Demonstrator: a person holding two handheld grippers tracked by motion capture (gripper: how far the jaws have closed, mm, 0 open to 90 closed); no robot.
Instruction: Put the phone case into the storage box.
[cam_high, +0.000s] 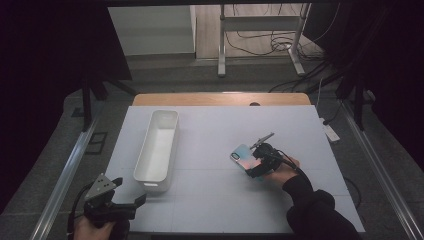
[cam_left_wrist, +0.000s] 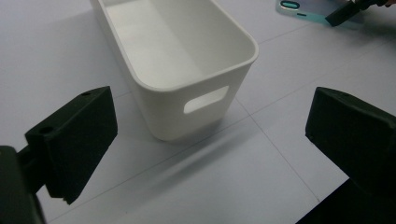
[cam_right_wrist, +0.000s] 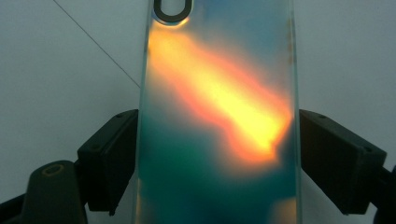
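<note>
- Two hand-held grippers at a pale grey table (cam_high: 210, 200), seen from above the near side.
- Right gripper (cam_high: 257, 162) at the right of centre, jaws clamped on the long edges of a phone case (cam_high: 241, 155).
- Phone case lying flat on the table, right of centre, well apart from the white bin; pale blue and pink from above.
- Close up from the right gripper view: phone case (cam_right_wrist: 217, 116) teal with an orange-yellow streak, camera cut-out at its far end, one black jaw pressed against each side.
- Left gripper (cam_high: 127, 202) at the near left corner of the table, held just in front of the bin's short end, jaws spread wide with nothing between them.
- Long white bin (cam_high: 157, 145) left of centre, upright, running away from the near edge.
- From the left gripper view: white bin (cam_left_wrist: 187, 70) with a slot handle in its near end wall, phone case (cam_left_wrist: 308, 8) beyond at upper right.
- Dark sleeve (cam_high: 312, 210) on the right forearm.
</note>
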